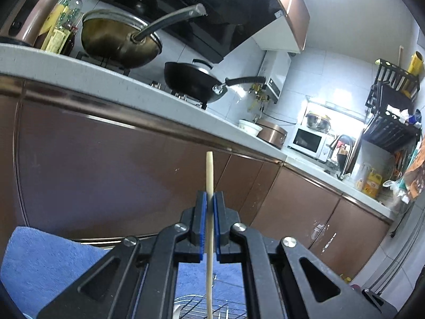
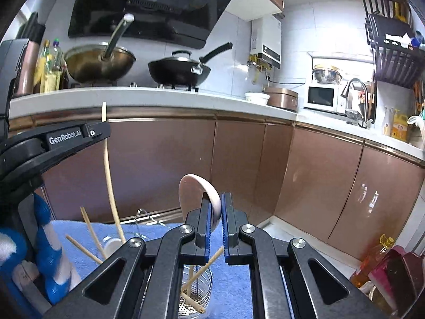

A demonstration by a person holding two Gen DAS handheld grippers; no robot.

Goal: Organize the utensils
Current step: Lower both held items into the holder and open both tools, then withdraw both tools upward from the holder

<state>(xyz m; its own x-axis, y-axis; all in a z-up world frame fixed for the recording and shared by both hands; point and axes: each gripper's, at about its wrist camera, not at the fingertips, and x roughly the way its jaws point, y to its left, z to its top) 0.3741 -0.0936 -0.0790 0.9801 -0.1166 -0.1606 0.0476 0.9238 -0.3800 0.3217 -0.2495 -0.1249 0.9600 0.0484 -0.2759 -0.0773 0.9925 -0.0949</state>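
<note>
My left gripper (image 1: 209, 199) is shut on a pale chopstick (image 1: 209, 172) that stands upright between its blue pads; the stick's lower end hangs over a wire utensil holder (image 1: 199, 303). In the right wrist view the left gripper (image 2: 98, 131) shows at the left with the same chopstick (image 2: 107, 164). My right gripper (image 2: 215, 207) is shut on a pinkish spoon (image 2: 194, 188), bowl end up. Below it a wire utensil holder (image 2: 198, 292) holds wooden chopsticks (image 2: 204, 265). More chopsticks (image 2: 91, 231) stand at the left.
A blue towel (image 1: 45, 260) covers the surface under the holders. Brown cabinet doors (image 2: 164, 159) and a white counter (image 2: 159, 93) with two woks face me. A blue-and-white object (image 2: 50, 247) stands at the left. An oil bottle (image 2: 377, 260) stands at lower right.
</note>
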